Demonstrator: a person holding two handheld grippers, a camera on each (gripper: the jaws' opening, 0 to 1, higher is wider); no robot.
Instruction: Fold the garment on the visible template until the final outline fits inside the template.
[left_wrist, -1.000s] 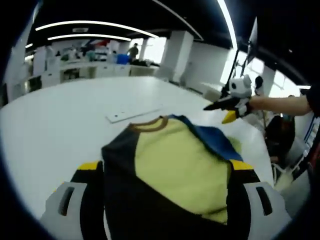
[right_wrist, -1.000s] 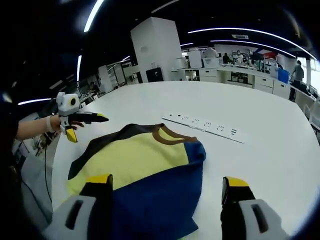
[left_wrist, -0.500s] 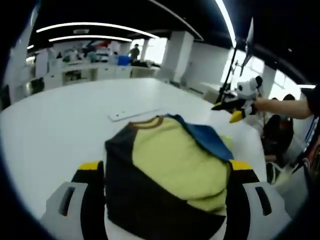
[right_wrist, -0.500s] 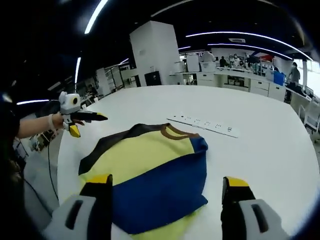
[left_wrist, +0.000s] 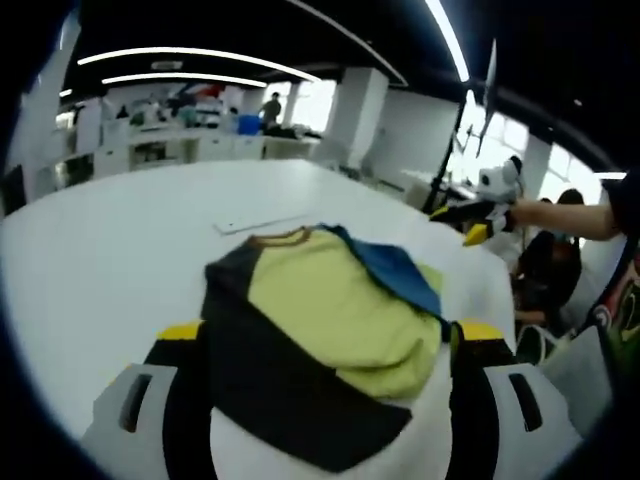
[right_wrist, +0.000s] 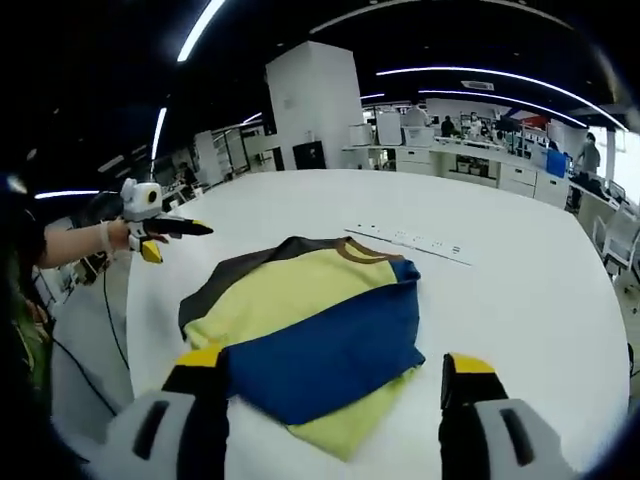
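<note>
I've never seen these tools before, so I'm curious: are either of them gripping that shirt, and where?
Nothing is held. Both the left gripper and the right gripper are open and off the folded garment on the table.

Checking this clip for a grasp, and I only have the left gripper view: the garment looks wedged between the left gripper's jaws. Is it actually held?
Observer: No. In the right gripper view the left gripper hangs in the air off to one side of the garment, apart from it.
Operator: And the right gripper?
Observer: The right gripper has its jaws wide apart in its own view.
Operator: I see just a sliver of blue. How much is there?
Observer: From that side the blue panel is a broad band across the garment, with a yellow edge poking out below it.
</note>
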